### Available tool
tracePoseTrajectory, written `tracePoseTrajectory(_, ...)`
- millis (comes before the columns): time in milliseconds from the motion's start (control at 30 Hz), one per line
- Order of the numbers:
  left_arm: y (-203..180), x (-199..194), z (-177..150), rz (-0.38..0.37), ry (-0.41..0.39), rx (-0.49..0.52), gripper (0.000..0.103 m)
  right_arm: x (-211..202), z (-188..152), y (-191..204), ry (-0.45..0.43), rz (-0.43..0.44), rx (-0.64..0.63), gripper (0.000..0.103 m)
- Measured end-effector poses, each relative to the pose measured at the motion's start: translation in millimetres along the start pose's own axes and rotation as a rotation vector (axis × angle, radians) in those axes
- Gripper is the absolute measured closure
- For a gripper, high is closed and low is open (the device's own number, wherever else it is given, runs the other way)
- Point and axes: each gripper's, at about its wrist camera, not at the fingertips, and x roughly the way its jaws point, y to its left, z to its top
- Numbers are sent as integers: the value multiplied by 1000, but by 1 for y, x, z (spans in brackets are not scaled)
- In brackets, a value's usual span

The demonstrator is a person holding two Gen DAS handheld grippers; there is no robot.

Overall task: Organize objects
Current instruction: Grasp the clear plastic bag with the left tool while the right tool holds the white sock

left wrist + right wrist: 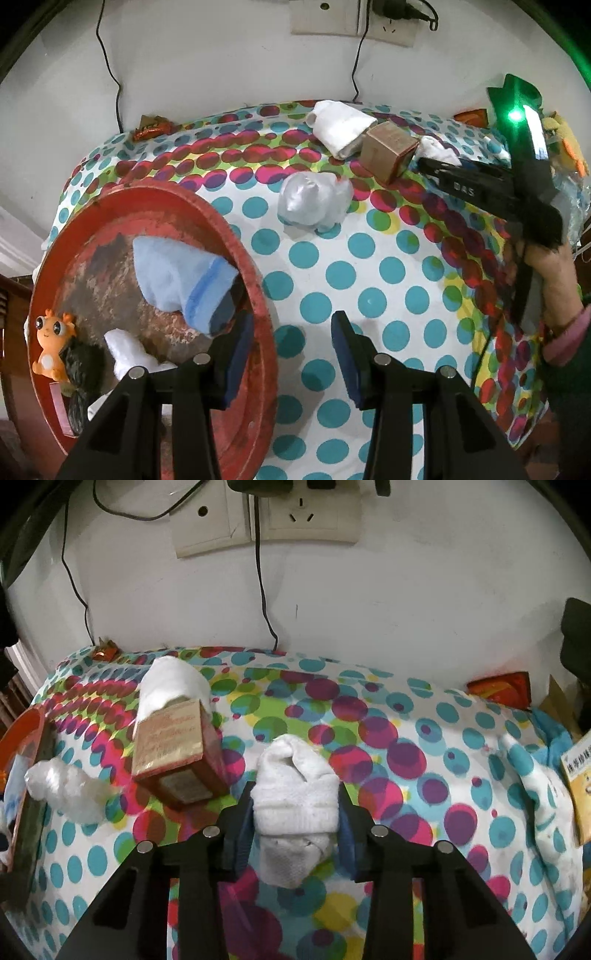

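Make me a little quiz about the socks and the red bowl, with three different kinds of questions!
1. True or false: the right gripper is shut on a white sock.
2. What colour is the sock lying in the red bowl? A) light blue B) black C) yellow
3. Fill in: the orange toy sits inside the red ____.

Key: 1 true; 2 A; 3 bowl.
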Motion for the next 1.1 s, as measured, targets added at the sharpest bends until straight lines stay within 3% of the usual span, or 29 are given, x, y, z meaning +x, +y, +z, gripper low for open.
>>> tracePoseTrajectory(200, -11, 3, -2, 47, -18, 17, 55, -13, -13, -1, 1, -6, -5, 67)
tracePoseTrajectory(633, -38, 1, 9, 8, -16, 42, 55, -31, -37, -7, 4, 2, 12, 66)
tracePoseTrajectory(867, -27, 0, 33, -48, -8, -28, 55, -38, -44, -9, 4, 5, 20, 65)
tracePoseTrajectory(1100, -19, -1, 72, -74, 8, -35, 52, -37, -44, -4, 11, -23, -8, 64)
